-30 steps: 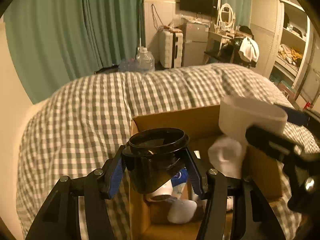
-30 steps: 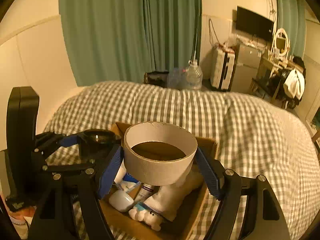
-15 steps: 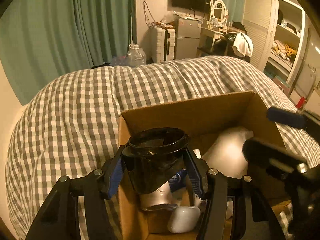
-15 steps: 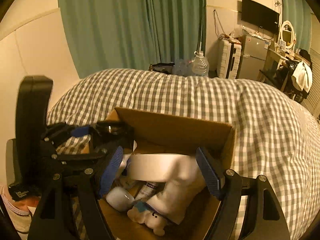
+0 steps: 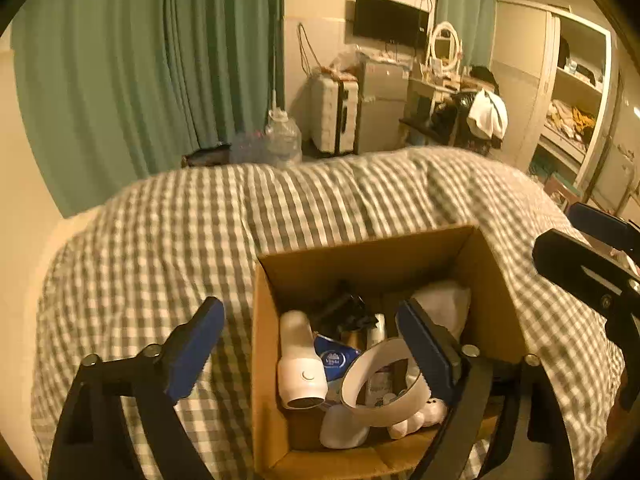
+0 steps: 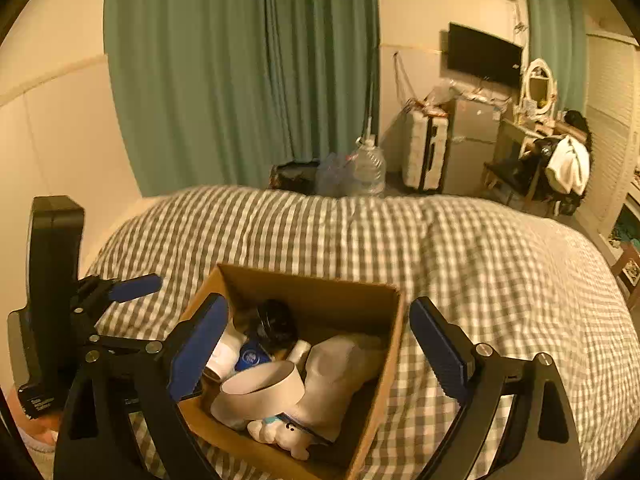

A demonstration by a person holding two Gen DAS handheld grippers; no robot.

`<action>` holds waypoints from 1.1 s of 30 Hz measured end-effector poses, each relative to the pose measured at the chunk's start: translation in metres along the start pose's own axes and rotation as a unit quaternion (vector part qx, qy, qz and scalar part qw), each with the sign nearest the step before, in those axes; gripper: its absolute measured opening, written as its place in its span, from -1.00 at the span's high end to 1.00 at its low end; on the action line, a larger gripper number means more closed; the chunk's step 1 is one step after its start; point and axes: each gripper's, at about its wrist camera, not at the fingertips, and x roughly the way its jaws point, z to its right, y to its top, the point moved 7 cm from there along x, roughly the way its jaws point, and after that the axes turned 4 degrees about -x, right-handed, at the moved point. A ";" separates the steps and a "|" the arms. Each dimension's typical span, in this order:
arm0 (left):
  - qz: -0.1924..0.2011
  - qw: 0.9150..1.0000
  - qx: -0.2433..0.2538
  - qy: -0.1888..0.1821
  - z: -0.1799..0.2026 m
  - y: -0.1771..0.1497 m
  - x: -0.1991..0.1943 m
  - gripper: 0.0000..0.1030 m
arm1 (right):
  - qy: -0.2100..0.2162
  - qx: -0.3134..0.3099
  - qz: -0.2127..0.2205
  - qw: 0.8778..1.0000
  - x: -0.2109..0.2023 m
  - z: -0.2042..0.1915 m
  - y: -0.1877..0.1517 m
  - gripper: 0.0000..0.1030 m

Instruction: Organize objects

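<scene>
Both grippers have just been opening and hold nothing — left gripper [image 5: 310, 334] and right gripper [image 6: 318, 336] hang over the box [image 6: 394, 320] on the bed [image 6: 480, 264]. The ring [image 6: 262, 394] and black cup [image 6: 276, 324] lie inside, directly below — neither nearer.

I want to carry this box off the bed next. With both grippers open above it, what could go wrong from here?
1. The cardboard box sits on a soft checked duvet and looks full, so it may tip or sag when lifted.
2. The white ring lies tilted on top of the pile and could roll or slide out.
3. The left gripper and right gripper hang close together over the box, so they might bump.
</scene>
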 end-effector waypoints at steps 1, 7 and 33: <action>0.009 1.000 0.000 0.002 0.000 0.003 -0.009 -0.81 | -0.009 0.001 0.010 1.000 -0.009 0.000 0.003 -0.86; 0.062 0.998 0.002 0.008 0.000 0.021 -0.060 -0.92 | -0.043 0.000 0.066 0.997 -0.062 -0.001 0.027 -0.94; 0.238 0.971 -0.008 0.036 -0.002 -0.042 -0.239 -1.00 | -0.088 -0.009 0.234 0.968 -0.229 -0.031 -0.013 -0.98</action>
